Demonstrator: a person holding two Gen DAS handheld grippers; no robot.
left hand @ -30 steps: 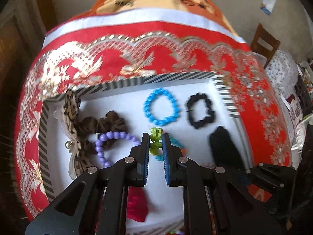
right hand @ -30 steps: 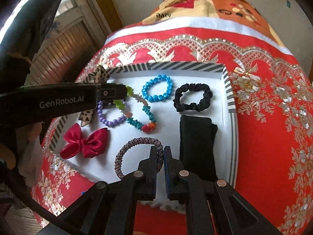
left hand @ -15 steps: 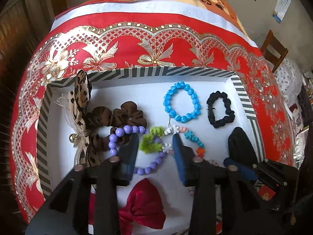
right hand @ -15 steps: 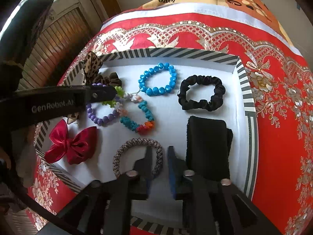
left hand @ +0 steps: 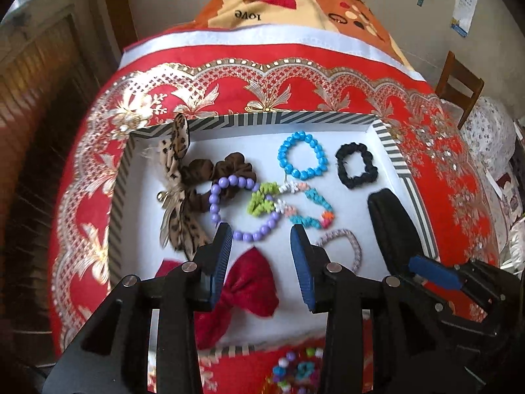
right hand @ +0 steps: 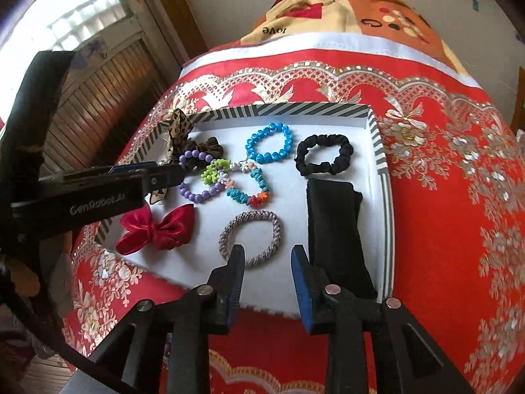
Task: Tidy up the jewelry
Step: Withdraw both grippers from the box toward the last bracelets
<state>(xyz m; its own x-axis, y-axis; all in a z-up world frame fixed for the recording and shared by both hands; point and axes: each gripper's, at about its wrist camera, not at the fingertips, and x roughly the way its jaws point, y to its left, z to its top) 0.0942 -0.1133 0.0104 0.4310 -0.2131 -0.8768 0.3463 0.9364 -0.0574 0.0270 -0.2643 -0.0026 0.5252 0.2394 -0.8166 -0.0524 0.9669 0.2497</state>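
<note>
Hovering wide open and empty, both grippers (left hand: 261, 233) (right hand: 267, 256) overlook a striped tray (right hand: 380, 151) already filled with bracelets, with loose beads (left hand: 295, 367) seemingly left outside.

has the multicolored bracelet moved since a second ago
Yes. The left tool was shut on the multicolored bracelet before; now it lies released in the tray, overlapping the purple bead bracelet, just in front of the blue bead bracelet.

Each black plastic two-finger gripper, left (left hand: 261, 233) and right (right hand: 267, 254), had angular open-framed arms fixed with round silver screws and ribbed blue pads (right hand: 300, 282) lining its jaws, while white "GenRobot.AI" lettering (right hand: 97, 206) marked the left one's side.
</note>
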